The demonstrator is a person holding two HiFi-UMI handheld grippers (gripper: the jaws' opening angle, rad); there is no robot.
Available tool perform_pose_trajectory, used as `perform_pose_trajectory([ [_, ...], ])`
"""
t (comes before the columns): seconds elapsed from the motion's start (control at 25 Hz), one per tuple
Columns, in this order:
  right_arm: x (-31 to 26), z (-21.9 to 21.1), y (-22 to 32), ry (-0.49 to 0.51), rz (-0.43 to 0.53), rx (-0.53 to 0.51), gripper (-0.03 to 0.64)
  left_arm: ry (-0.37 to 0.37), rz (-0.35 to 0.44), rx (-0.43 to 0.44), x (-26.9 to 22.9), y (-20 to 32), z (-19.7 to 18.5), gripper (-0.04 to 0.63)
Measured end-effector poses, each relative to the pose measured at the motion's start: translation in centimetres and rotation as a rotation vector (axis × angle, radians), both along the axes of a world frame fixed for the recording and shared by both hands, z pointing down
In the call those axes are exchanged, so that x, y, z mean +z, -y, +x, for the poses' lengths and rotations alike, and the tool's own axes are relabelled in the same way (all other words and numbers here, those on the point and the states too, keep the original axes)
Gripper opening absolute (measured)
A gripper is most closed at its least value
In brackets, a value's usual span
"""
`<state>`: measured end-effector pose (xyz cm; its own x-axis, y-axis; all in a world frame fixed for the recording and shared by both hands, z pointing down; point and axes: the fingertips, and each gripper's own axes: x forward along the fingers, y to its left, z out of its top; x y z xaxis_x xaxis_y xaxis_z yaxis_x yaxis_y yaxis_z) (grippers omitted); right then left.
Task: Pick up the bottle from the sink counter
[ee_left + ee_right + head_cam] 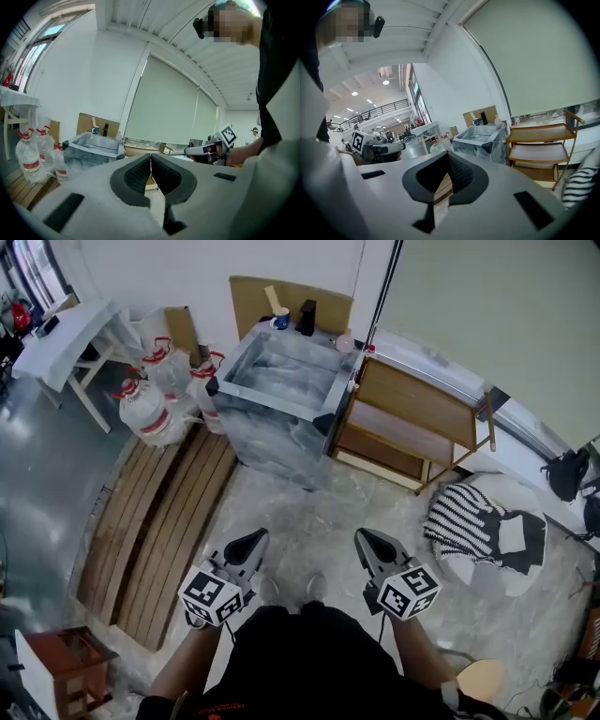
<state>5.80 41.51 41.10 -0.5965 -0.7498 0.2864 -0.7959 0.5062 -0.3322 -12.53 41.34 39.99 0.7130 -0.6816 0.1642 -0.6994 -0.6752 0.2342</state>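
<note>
You have the sink (269,432) well ahead of you. Your left gripper (255,538) and right gripper (364,537) are both pressed together, with nothing between the jaws. The dark bottle (307,317) stands upright on the sink's far rim, long axis vertical, beside a cup (279,321).

Distant sink (272,432) in all three views

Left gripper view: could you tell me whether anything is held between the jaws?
No, the left gripper has its jaws shut tip to tip, with nothing between them.
</note>
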Motion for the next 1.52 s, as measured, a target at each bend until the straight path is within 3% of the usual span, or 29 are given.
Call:
perform_pose_trajectory([
  [0.24, 0.2, 1.9, 0.7, 0.012, 0.005, -0.008, 0.003, 0.012, 0.001, -0.021, 0.4, 0.8, 1.2, 0.020],
  [0.72, 0.7, 7.9, 3.9, 0.040, 0.001, -0.041, 0.003, 0.043, -0.013, -0.142, 1.4, 3.4, 2.7, 0.020],
  [1.12, 1.0, 10.1, 8.1, 0.043, -0.004, -0.023, 0.005, 0.040, -0.024, -0.121, 2.1, 7.8, 5.0, 0.020],
  [1.52, 1.6, 10.1, 15.7, 0.022, -0.007, -0.010, 0.005, 0.027, -0.017, -0.095, 3.1, 16.4, 5.5, 0.020],
])
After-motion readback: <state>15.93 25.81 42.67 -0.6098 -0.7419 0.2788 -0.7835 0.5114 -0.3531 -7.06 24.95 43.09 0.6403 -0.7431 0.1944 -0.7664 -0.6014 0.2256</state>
